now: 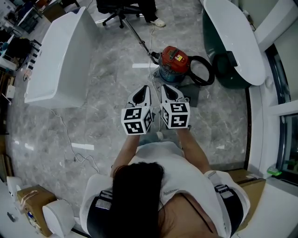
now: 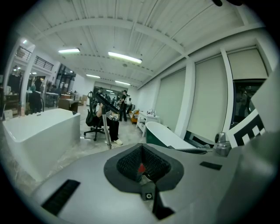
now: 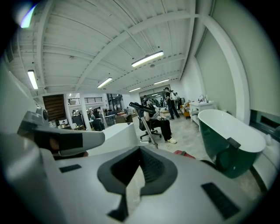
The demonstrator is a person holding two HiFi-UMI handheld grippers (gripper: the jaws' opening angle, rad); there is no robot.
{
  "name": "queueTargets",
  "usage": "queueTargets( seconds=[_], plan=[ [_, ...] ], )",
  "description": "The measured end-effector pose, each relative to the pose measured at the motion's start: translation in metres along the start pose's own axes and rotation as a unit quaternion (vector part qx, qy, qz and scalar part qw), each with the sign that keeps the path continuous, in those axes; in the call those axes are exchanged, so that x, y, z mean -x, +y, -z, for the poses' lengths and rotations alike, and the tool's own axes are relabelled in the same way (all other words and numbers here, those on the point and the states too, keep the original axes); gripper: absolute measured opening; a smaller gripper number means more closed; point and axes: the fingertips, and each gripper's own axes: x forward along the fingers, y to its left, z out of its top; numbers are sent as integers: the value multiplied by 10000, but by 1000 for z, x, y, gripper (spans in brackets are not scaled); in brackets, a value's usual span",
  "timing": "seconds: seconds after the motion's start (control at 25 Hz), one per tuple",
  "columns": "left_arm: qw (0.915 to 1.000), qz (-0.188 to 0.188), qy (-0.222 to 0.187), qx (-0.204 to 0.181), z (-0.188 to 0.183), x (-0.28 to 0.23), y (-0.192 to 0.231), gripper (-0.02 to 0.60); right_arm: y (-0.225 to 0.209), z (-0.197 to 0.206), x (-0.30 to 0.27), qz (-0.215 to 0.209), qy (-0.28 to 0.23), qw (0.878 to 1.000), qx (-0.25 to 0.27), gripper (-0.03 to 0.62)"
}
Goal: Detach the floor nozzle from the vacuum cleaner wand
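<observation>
Both grippers are shut tight and hold nothing. The left gripper [image 1: 141,95] and the right gripper [image 1: 171,93] sit side by side in the air. The red vacuum cleaner [image 1: 174,59] stands on the floor ahead, well apart from them. Its wand [image 1: 136,35] leans away, and I cannot pick out the floor nozzle. A bump may tip the wand over. The black hose [image 1: 210,67] could catch a foot — or a pull with one gripper might drag the whole vacuum along.

We stand in a big open hall, half showroom, half workspace: a white bathtub [image 1: 56,60] and a green-sided bathtub [image 1: 230,37] on a grey marble floor [image 1: 107,83], strip lights [image 2: 124,57] under a ribbed ceiling [image 2: 109,26], an office chair [image 1: 118,11], a cardboard box [image 1: 32,200].
</observation>
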Motion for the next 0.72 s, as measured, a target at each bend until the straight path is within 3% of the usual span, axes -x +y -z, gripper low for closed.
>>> queueTargets(
  seconds=[0.72],
  plan=[
    [9999, -110, -37, -102, -1, -3, 11, 3, 9, 3, -10, -57, 40, 9998, 175, 15]
  ],
)
